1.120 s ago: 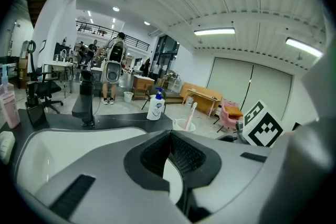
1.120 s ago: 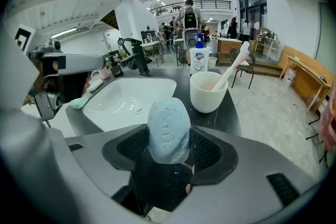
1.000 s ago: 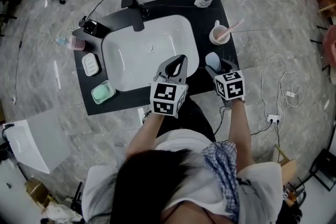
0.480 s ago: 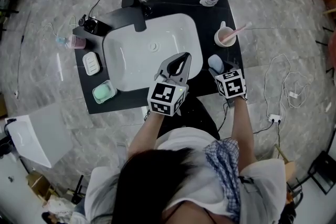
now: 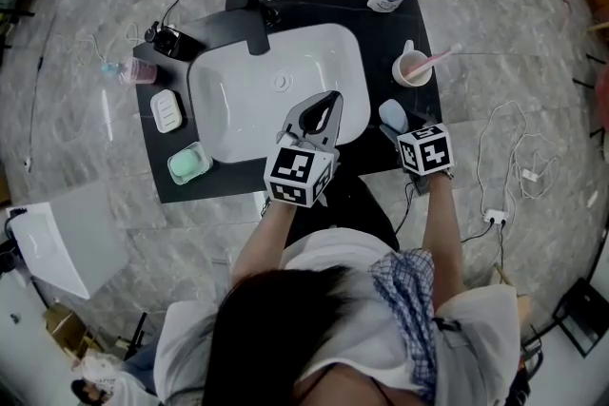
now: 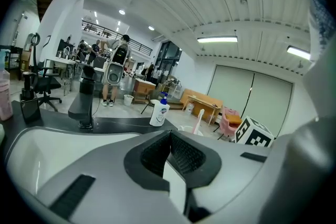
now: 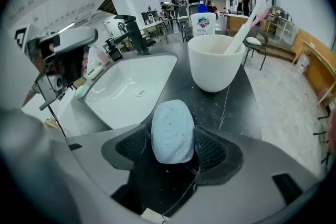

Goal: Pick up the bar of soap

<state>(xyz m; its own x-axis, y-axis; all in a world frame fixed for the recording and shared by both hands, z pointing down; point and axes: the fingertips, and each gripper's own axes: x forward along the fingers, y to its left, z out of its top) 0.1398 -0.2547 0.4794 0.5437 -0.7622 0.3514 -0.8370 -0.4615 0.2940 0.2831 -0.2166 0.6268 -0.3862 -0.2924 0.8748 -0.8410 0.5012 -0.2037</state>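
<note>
The bar of soap (image 7: 172,128) lies unlifted on the worktop (image 7: 231,107) near its front right corner. The right gripper (image 7: 172,147) straddles it with spread jaws that have just been opening, so clamping and lifting remain. The left gripper (image 6: 169,152) has its jaws pressed together, empty.

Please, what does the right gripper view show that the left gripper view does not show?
Only the right gripper view: the blue bar of soap lying on the dark counter between the right gripper's open jaws, and the drain.
Only the left gripper view: the right gripper's marker cube, and the left gripper seen along its shut, empty jaws.
Both: the white cup with the toothbrush, the pump bottle, the black faucet and the white sink.
</note>
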